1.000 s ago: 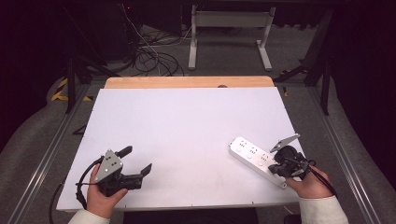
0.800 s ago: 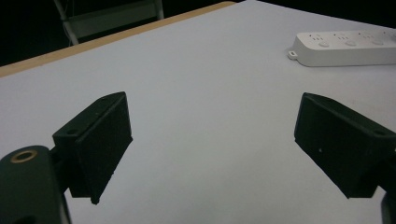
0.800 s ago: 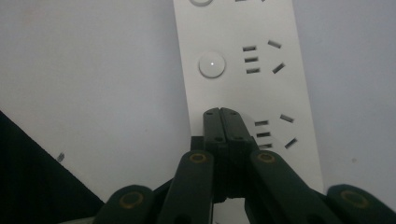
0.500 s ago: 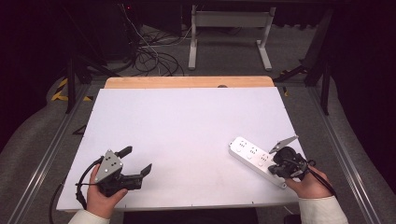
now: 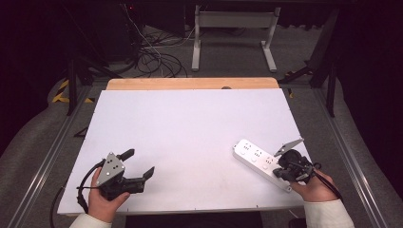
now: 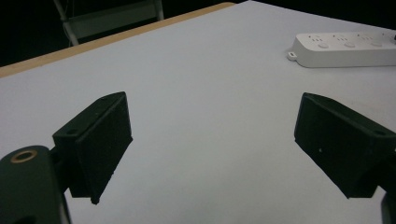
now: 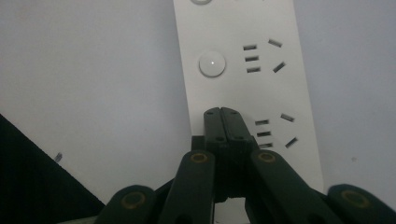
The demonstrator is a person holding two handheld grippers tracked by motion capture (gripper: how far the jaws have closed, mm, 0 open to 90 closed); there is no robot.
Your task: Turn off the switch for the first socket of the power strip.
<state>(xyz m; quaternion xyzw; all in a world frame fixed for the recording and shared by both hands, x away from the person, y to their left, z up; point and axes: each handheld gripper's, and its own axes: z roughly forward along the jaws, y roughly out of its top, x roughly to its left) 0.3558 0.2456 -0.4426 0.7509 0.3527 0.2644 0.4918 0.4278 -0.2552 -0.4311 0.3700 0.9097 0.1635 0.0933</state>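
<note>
Nothing has shifted over the last second: the left tool (image 5: 138, 166) still hovers wide open and empty over the white worktop (image 5: 190, 137), while the right tool (image 7: 227, 116), fully closed, keeps its tips on the power strip (image 5: 259, 161) near the worktop's right edge, probably pressing a switch.

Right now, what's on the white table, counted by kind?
Power strip: 1
Tools: 2, left tool and right tool
Total: 3
</note>
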